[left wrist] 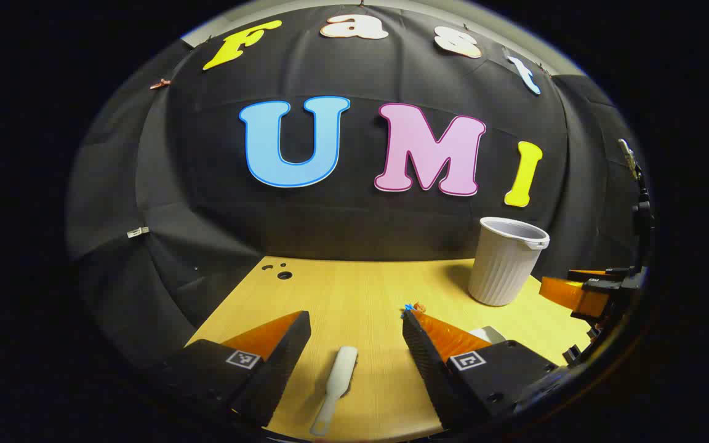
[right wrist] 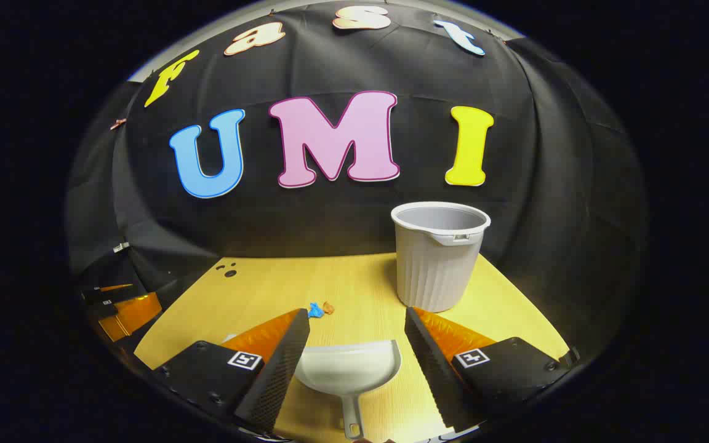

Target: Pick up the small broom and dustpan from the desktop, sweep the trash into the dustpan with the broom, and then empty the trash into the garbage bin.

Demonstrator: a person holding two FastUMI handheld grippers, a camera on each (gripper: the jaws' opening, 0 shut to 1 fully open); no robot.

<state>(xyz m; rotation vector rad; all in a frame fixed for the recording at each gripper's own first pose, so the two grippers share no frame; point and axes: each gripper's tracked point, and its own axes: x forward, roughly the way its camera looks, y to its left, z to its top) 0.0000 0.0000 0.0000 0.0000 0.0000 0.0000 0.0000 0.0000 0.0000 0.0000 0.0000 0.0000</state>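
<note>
Dustpan (right wrist: 348, 367) lies between the open right tool's (right wrist: 356, 344) fingers.

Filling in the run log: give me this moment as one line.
stage: pre-grasp | left gripper: open over broom | right gripper: open over dustpan | trash: on desktop | garbage bin: upright

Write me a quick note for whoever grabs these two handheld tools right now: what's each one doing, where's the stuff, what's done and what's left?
Left gripper: jaws open, empty, poised over the broom lying flat on the desk.
Right gripper: jaws open, empty, over the dustpan, which also lies on the desk.
Trash: small blue and orange scraps on the desk, ahead of the dustpan.
Bin: upright at the back right.
Done: nothing lifted yet.
Left: grip both tools, sweep the scraps into the dustpan, tip it into the bin.
</note>
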